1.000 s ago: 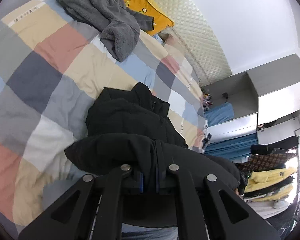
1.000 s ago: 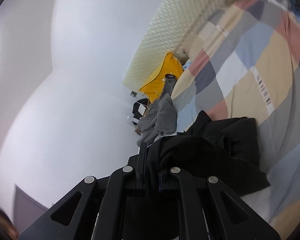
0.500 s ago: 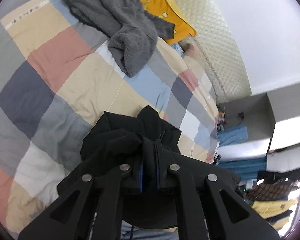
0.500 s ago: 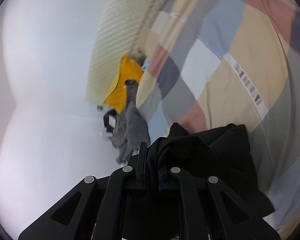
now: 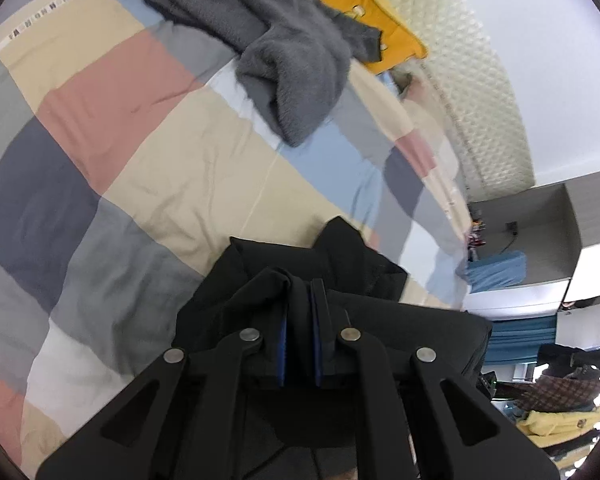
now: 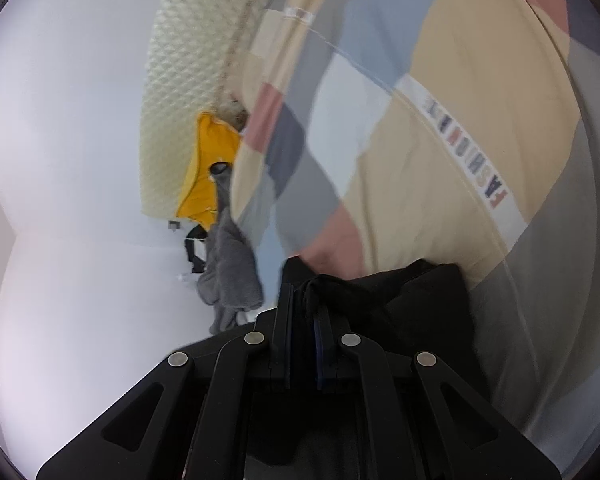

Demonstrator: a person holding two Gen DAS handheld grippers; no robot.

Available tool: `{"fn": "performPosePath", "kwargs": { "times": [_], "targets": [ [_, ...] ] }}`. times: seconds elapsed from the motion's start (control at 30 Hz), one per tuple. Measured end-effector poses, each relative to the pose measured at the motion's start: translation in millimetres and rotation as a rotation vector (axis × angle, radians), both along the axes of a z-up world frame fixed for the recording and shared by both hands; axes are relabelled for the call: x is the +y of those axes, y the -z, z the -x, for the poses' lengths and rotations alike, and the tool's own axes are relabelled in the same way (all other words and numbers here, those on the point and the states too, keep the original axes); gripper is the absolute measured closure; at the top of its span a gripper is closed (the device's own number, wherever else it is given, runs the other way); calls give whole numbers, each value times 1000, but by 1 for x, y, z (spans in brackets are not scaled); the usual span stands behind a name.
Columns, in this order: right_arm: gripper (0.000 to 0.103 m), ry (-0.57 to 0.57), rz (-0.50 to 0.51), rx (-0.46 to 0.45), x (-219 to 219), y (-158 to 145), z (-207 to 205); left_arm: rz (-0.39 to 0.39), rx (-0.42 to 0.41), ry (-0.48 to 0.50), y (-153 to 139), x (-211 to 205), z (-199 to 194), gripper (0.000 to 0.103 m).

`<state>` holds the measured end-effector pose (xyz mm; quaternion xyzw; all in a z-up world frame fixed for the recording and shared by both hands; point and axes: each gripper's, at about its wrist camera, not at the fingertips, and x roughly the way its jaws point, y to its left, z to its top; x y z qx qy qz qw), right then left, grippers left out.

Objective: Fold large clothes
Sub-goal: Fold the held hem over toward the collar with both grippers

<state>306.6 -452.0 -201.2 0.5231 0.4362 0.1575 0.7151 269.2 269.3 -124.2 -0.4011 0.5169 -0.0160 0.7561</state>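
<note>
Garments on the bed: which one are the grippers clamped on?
The black garment: both the left gripper and right gripper pinch it. The grey fleece lies loose, untouched, near the yellow pillow.

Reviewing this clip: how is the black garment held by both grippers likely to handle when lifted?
The black garment looks floppy: it bunches and drapes around the left gripper. It seems thick, so probably heavy-ish. The right gripper pinches gathered folds, which may slip.

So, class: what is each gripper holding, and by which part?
Both hold the black fabric garment. The left gripper and right gripper each pinch a bunched fold of cloth; which part of the garment cannot be told.
</note>
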Motion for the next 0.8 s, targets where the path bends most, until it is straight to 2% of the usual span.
{"fn": "performPosePath", "kwargs": {
  "times": [0.2,0.3,0.4,0.5,0.57,0.67,0.8],
  "targets": [
    [96,60,43,41,-14,35,-11,-9,99,-10,46,-5,-26,93],
    [96,62,49,58,-25,44,-10,40,135,-9,58,-4,-30,93],
    [96,61,85,59,-33,42,-4,101,153,-25,56,2,-28,88],
    [95,52,122,44,-36,27,8,141,145,-48,41,6,-18,79],
    [94,48,162,18,-33,13,14,159,127,-65,23,5,-7,66],
    [94,42,278,-23,-16,-13,28,141,30,-38,-17,1,7,24],
    [93,-6,335,-117,21,-47,52,3,-123,3,-79,-6,32,23]
  ]
}}
